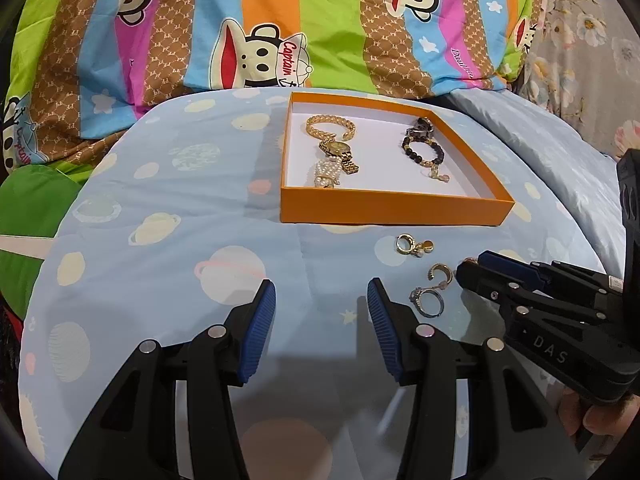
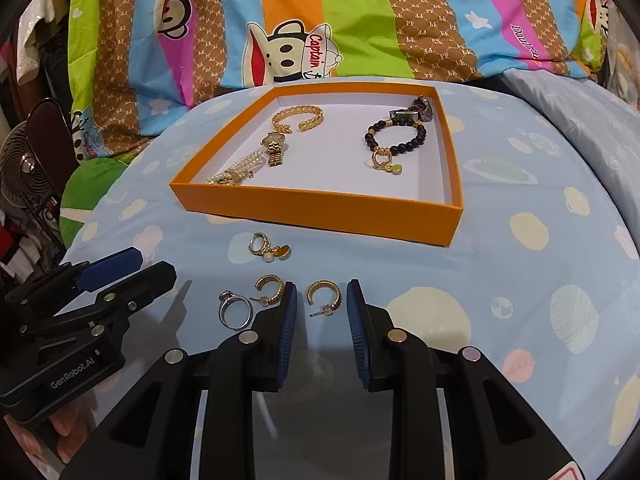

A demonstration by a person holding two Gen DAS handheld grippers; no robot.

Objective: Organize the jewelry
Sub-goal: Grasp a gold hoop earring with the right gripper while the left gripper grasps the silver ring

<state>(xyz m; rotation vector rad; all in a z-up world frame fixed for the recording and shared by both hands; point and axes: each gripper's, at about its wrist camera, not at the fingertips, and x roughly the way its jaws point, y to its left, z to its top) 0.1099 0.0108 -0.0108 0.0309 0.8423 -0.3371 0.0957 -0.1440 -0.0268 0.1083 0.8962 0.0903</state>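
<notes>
An orange tray on the blue sheet holds a gold bangle, a gold watch, a pearl piece, a black bead bracelet and a dark watch. Loose in front of it lie a gold charm earring, a silver ring and two gold hoop earrings. My right gripper is open, its fingers on either side of the right hoop earring. My left gripper is open and empty over bare sheet, left of the ring.
A striped cartoon-monkey quilt is piled behind the tray. A floral fabric lies at the far right. A fan and clothes stand off the bed's left edge.
</notes>
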